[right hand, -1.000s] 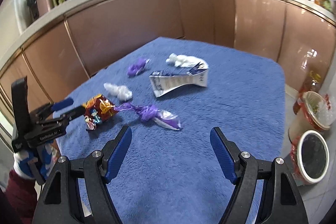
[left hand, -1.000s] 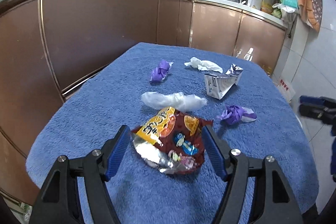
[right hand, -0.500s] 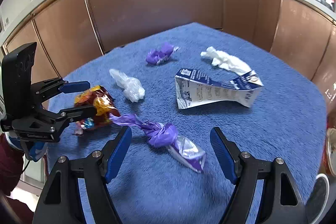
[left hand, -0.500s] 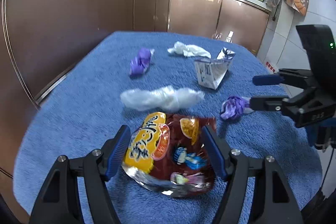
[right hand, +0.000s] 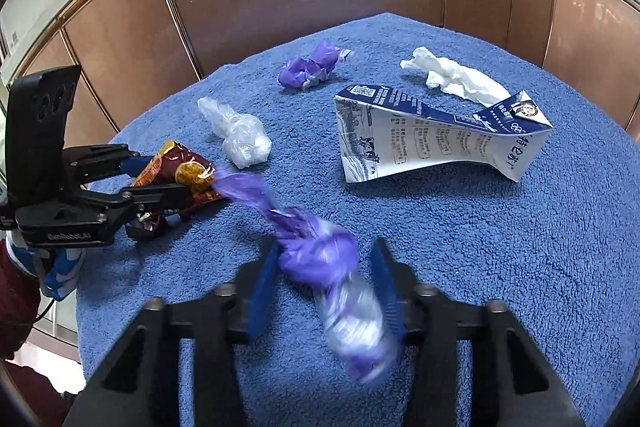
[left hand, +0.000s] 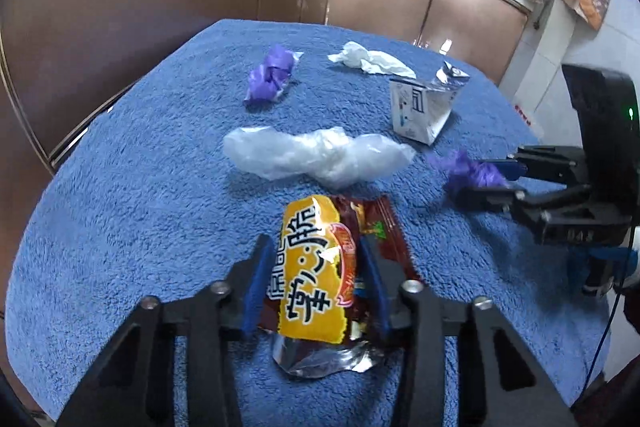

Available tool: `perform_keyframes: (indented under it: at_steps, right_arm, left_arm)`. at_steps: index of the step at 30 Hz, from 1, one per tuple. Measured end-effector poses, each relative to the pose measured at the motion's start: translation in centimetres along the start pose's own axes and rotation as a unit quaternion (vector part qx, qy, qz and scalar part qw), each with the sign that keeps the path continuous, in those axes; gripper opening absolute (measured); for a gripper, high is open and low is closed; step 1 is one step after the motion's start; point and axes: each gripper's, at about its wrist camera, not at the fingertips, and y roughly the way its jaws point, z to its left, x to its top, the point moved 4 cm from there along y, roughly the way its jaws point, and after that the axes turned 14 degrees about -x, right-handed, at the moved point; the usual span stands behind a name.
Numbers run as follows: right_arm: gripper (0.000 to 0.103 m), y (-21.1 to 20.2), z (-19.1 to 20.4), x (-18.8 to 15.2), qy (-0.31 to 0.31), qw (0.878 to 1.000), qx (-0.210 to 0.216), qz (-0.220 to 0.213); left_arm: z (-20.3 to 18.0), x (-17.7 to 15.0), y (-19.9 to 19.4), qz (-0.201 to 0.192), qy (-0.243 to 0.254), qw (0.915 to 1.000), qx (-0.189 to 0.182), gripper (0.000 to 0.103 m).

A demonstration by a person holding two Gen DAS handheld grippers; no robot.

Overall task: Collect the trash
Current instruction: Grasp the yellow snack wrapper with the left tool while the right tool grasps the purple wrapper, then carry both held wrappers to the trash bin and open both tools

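The left hand-held gripper (left hand: 316, 275) pinches the snack wrapper (left hand: 320, 267) at lower centre of the frame; the right hand-held gripper (right hand: 326, 283) pinches the purple bag (right hand: 320, 259), also lower centre. Both are slippery film, so lifting fast could let either slide out onto the blue counter (right hand: 520, 247).

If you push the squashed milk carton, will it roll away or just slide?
The milk carton would probably slide, not roll: it lies flattened on a wide face, with creased edges and no round side. It looks empty and crushed, so likely light and easy to dent further. The fuzzy blue cloth under it may drag on it, so a push could turn it sideways.
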Motion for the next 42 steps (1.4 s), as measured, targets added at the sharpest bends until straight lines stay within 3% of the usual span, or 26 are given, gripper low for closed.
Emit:
perform_keyframes:
  at_steps: [6, 12, 28, 38, 42]
  right_arm:
    - [0.034, -1.1, -0.8, -0.4, 0.029, 0.999, -0.003, -0.014]
    - [0.033, -3.6, -1.5, -1.9, 0.06, 0.998, -0.006, -0.023]
    - [0.033, -16.4, -3.8, -5.4, 0.112, 0.986, -0.039, -0.119]
    - [0.033, -23.5, -9.3, -9.1, 0.166, 0.967, -0.093, -0.171]
    - [0.033, -24.5, -11.7, -10.2, 0.194, 0.958, -0.112, -0.177]
  left_arm:
    - [-1.0, 0.0, 0.4, 0.001, 0.028, 0.9995, 0.013, 0.017]
    - [-2.0, -0.1, -0.7, -0.006, 0.03, 0.9993, 0.019, 0.011]
    - [-11.7, 2.7, -9.7, -0.101, 0.071, 0.9905, 0.061, 0.011]
    - [-16.0, 5.6, -11.9, -0.135, 0.061, 0.9882, 0.037, 0.011]
    - [-17.6, 6.5, -11.5, -0.14, 0.07, 0.9875, 0.022, 0.011]
